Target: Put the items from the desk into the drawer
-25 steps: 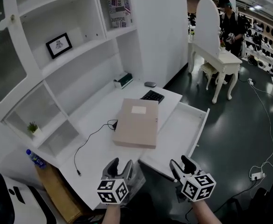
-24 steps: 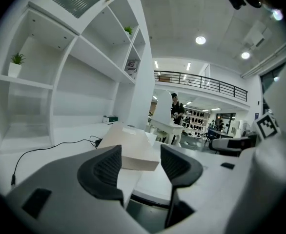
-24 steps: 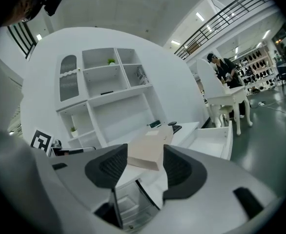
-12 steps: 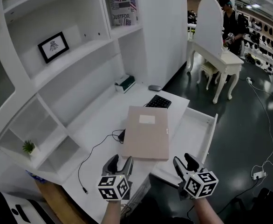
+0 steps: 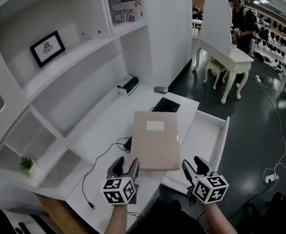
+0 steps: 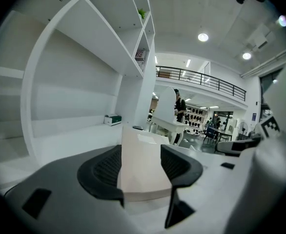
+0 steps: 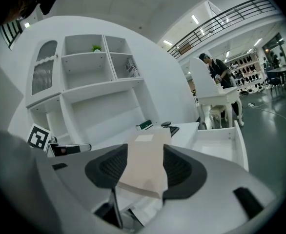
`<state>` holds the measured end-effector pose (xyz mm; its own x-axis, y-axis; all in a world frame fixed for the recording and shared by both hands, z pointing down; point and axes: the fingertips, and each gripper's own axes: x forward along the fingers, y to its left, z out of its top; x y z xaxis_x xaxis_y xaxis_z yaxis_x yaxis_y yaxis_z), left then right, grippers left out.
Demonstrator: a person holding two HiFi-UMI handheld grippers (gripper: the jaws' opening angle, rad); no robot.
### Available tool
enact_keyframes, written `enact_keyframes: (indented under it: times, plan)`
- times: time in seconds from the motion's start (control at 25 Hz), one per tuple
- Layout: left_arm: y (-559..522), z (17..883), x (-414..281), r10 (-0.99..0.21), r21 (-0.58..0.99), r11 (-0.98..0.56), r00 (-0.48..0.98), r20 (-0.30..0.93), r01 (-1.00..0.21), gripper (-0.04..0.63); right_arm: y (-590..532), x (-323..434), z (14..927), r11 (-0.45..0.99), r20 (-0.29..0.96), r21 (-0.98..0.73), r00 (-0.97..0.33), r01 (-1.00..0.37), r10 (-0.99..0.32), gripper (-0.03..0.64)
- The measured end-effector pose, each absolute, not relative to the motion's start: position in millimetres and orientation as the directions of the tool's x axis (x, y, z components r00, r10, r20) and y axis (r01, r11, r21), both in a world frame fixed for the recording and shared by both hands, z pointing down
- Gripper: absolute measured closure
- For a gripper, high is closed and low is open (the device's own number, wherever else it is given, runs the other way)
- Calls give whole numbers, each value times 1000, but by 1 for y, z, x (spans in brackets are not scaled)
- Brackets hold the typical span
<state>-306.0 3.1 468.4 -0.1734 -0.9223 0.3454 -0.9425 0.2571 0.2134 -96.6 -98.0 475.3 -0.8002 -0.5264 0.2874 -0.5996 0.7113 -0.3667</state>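
Observation:
A beige box file (image 5: 155, 139) lies flat on the white desk (image 5: 109, 130). Behind it are a black keyboard (image 5: 166, 104), a grey mouse (image 5: 160, 89) and a green-and-white box (image 5: 128, 85). The white drawer (image 5: 205, 136) stands pulled out to the file's right. My left gripper (image 5: 125, 165) hovers open at the file's near left corner. My right gripper (image 5: 194, 164) is open just off its near right corner, over the drawer's front. The file (image 6: 142, 165) shows between the jaws of the left gripper (image 6: 142, 169) and ahead of the right gripper (image 7: 144, 169).
A black cable (image 5: 101, 155) runs from the file's left side to the desk's front. White shelves (image 5: 60, 67) rise behind the desk with a framed picture (image 5: 47, 48) and a small plant (image 5: 26, 163). A person stands at a white dressing table (image 5: 231, 57) far right.
Both grippers have come forward to the desk's front edge, and the box file now lies just ahead of them. Both stay open with nothing held.

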Motion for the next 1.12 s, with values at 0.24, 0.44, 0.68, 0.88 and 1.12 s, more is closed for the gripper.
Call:
enact_keyframes:
  times: [0.24,0.44,0.68,0.88,1.12]
  plan:
    - [-18,473,-326,-916,221,269,-177,361,-938,368,-116,-111,484,707,309,-364,-795,-606,-523,400]
    - [-37,484,-345,-902,226,290,-186,389,-930,368,-134,-127,493,710,327,-364,-796,-603,-509,402]
    - [-61,499,-360,-886,218,291,-177,428,-931,368,-153,-137,506,700,349,-381,-795,-604,-497,402]
    - [-79,517,-366,-867,240,293,-152,474,-925,368,-164,-142,517,687,367,-396,-791,-609,-489,402]
    - [-92,537,-364,-841,267,294,-116,528,-918,368,-177,-144,527,673,386,-405,-783,-618,-487,402]
